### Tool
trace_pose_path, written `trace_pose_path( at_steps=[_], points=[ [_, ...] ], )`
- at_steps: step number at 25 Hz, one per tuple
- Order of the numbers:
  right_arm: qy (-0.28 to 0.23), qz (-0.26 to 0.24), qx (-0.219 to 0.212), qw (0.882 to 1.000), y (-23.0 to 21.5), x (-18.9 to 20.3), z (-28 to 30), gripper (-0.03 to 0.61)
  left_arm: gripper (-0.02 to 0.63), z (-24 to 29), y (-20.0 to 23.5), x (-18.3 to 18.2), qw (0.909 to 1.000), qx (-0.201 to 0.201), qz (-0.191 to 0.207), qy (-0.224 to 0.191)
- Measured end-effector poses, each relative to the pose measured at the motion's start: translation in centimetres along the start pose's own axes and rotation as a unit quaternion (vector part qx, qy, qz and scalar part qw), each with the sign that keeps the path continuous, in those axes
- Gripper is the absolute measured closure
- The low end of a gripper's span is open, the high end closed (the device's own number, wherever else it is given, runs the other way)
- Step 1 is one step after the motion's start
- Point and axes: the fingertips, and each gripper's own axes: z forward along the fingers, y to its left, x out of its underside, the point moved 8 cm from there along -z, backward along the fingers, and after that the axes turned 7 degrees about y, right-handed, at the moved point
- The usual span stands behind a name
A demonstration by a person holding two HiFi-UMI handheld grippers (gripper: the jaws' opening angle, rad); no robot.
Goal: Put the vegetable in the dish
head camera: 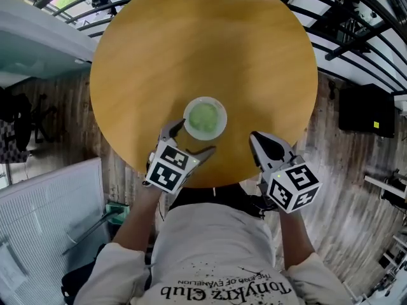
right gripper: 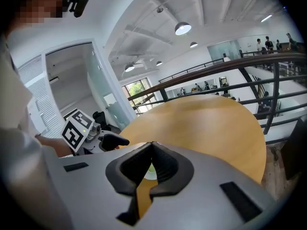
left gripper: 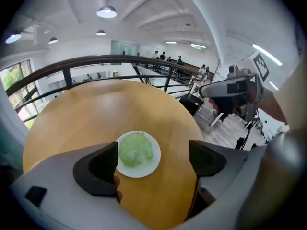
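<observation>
A pale green cabbage [head camera: 204,116] lies in a small white dish [head camera: 219,129] on the near part of a round wooden table [head camera: 203,49]. My left gripper [head camera: 190,140] hovers just in front of the dish, open, with nothing between its fingers. In the left gripper view the cabbage [left gripper: 135,150] and dish [left gripper: 149,168] sit beyond the left gripper [left gripper: 153,163], close to the left pad. My right gripper [head camera: 255,138] is at the table's near right edge, shut and empty. In the right gripper view its jaws [right gripper: 152,150] meet, and a sliver of the dish [right gripper: 150,173] shows behind them.
The table's near edge [head camera: 210,184] runs right under both grippers. A black railing [head camera: 356,37] curves round the far side. A white panel [head camera: 44,227] stands on the floor at the left, and a dark box [head camera: 364,110] at the right.
</observation>
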Motion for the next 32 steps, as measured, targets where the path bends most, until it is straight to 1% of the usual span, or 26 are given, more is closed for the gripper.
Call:
trace_pose_path(
  at_steps=[2, 3, 7, 9, 11, 14, 17, 21, 27, 32],
  points=[
    [-0.007, -0.008, 0.0, 1.0, 0.7, -0.5, -0.8, 0.562, 0.151, -1.8, -0.9, 0.6, 0.9996, 0.0, -0.019, -0.019],
    [-0.011, -0.013, 0.001, 1.0, 1.0, -0.7, -1.1, 0.561, 0.17, -2.7, -1.3, 0.8, 0.9994, -0.005, -0.021, -0.026],
    [-0.019, -0.032, 0.002, 0.999, 2.5, -1.4, -2.3, 0.563, 0.243, -5.7, -2.8, 1.7, 0.9985, -0.036, -0.013, -0.039],
    [-0.021, -0.039, 0.003, 0.999, 3.3, -1.4, -2.8, 0.561, 0.32, -6.8, -3.5, 2.2, 0.9974, -0.05, -0.019, -0.048],
    [-0.024, -0.043, 0.003, 0.999, 4.1, -1.4, -3.4, 0.561, 0.392, -7.5, -4.2, 2.8, 0.9965, -0.054, -0.028, -0.057],
    [-0.032, -0.051, 0.003, 0.998, 5.1, -1.8, -3.8, 0.563, 0.452, -8.0, -4.7, 3.3, 0.9959, -0.042, -0.04, -0.07],
    [-0.034, -0.061, 0.001, 0.998, 5.6, -2.5, -3.8, 0.561, 0.529, -8.6, -4.9, 2.9, 0.9942, -0.051, -0.04, -0.086],
    [-0.034, -0.06, 0.002, 0.998, 5.6, -2.5, -4.6, 0.561, 0.581, -9.1, -5.5, 2.4, 0.9924, -0.064, -0.033, -0.1],
    [-0.033, -0.063, -0.001, 0.997, 6.0, -2.7, -5.0, 0.563, 0.588, -10.0, -5.5, 2.5, 0.9907, -0.071, -0.035, -0.11],
    [-0.022, -0.068, -0.007, 0.997, 6.3, -1.7, -5.3, 0.561, 0.586, -10.0, -6.0, 2.9, 0.9906, -0.073, -0.04, -0.109]
  ],
)
